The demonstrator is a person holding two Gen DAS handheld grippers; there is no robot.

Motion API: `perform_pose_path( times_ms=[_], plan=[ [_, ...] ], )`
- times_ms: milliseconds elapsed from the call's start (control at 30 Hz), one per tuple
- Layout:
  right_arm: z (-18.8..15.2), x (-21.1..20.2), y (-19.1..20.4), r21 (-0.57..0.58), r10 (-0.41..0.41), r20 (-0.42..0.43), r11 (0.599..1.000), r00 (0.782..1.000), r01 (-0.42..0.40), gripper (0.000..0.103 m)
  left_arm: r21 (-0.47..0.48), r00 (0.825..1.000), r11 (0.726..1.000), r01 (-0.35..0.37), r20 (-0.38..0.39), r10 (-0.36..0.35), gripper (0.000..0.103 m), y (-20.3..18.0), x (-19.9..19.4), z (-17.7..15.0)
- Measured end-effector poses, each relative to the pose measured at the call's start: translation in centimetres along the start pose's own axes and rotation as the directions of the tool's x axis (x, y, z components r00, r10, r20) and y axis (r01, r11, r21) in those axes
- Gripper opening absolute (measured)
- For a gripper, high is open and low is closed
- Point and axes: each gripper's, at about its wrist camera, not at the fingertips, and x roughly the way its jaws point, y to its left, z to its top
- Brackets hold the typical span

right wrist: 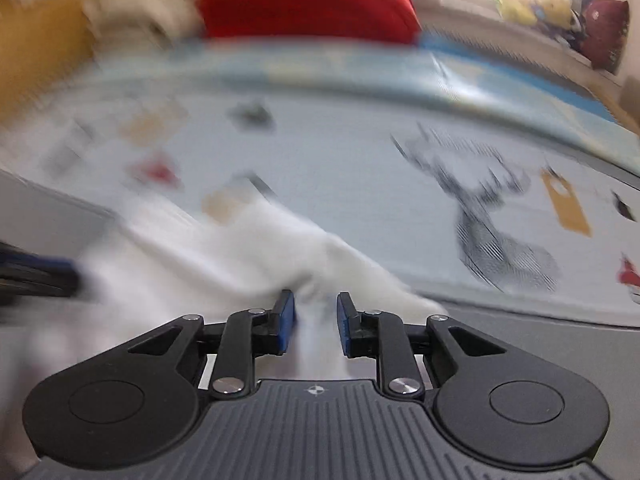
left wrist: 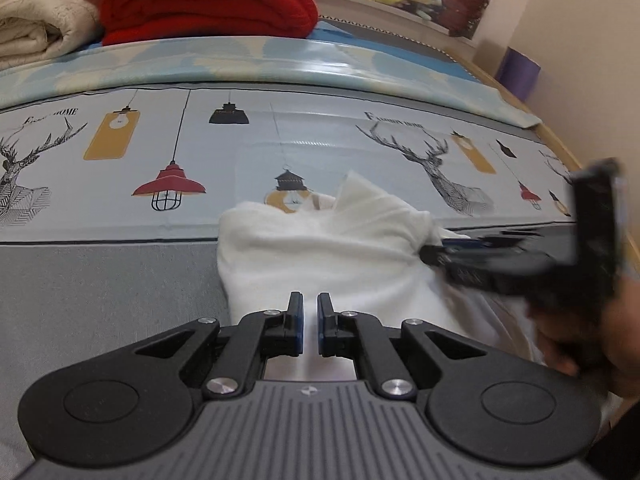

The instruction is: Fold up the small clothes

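The white garment [left wrist: 320,248] lies bunched on the bed's printed sheet [left wrist: 120,152], at about 6 o'clock of the deer-and-lamp band, part on the grey strip below it. Its near edge is hidden behind the left gripper [left wrist: 310,316], so how far it reaches toward the camera cannot be told. That gripper's fingers [left wrist: 295,320] stand nearly clenched with only a thin slit between them, above the cloth; no fold shows in the slit.

From 3 o'clock the right gripper [left wrist: 430,254] comes in blurred, its tip against a raised fold; the hand [left wrist: 580,340] holding it is cut off by the frame edge. In its own heavily smeared view the right gripper [right wrist: 314,312] has its blue-padded fingers [right wrist: 286,320] parted with white cloth between them; whether the pads pinch it cannot be told.

At 12 o'clock sit a red blanket [left wrist: 208,0] and a cream blanket [left wrist: 40,12], both cropped at the top.
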Motion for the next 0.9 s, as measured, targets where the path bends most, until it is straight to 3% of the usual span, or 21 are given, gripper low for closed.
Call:
perform_pose_path(
  times_ms=[67,133,233,367,433,533,567,600,667,833,900],
  plan=[
    [0.1,1.1,-1.6,0.097,0.01,-0.023,0.995,1.0,-0.008,0.024,-0.013,1.0,1.0,0.021,0.008,-0.021,0.008,-0.1,-0.9,-0.4],
    [0.5,0.8,-1.6,0.099,0.005,-0.03,0.995,1.0,-0.002,0.024,-0.008,0.999,0.999,0.036,0.007,-0.036,0.009,-0.1,-0.8,-1.1],
    [0.2,-0.2,-1.2,0.075,-0.037,-0.019,0.996,0.999,0.038,0.025,0.038,0.994,0.999,0.005,-0.109,-0.001,0.008,0.6,2.3,-3.1],
    [-1.0,-4.2,-3.1,0.211,0.006,0.032,0.977,0.999,-0.013,0.029,0.042,0.999,0.999,0.013,-0.036,-0.012,0.012,-0.1,-0.4,-2.9],
    [-2.6,-6.7,-2.9,0.199,0.089,0.043,0.975,0.995,-0.096,0.03,0.084,0.999,0.995,0.049,-0.005,-0.049,0.019,-0.7,-1.7,-3.4],
    [-5.6,-8.4,-1.3,0.09,0.165,-0.028,0.983,0.986,-0.161,0.038,0.099,0.996,0.994,0.041,-0.086,-0.033,0.02,-0.2,-0.3,-5.3],
    [-6.8,-8.3,-0.6,0.031,0.132,-0.075,0.991,0.988,-0.13,0.039,0.096,0.997,0.994,0.047,-0.071,-0.04,0.02,-0.1,-0.4,-5.7],
    [-7.8,-7.9,-0.2,-0.004,0.096,-0.113,0.995,0.989,-0.097,0.05,0.087,0.997,0.995,0.043,-0.069,-0.037,0.02,-0.1,-0.7,-5.6],
    [-9.2,-7.7,-0.9,0.045,0.082,-0.144,0.996,0.986,-0.076,0.057,0.067,0.998,0.997,0.043,-0.058,-0.04,0.022,-0.2,-2.0,-5.1],
    [-9.6,-9.2,-3.2,0.265,0.122,-0.045,0.958,0.991,-0.106,0.063,-0.034,1.0,0.999,0.02,0.012,-0.02,0.053,1.8,-3.4,-4.6],
    [-9.6,-8.6,-3.8,0.326,0.161,-0.03,0.935,0.987,-0.142,0.064,-0.1,1.0,0.995,0.023,0.0,-0.023,0.058,2.7,-2.8,-4.2]
  ],
)
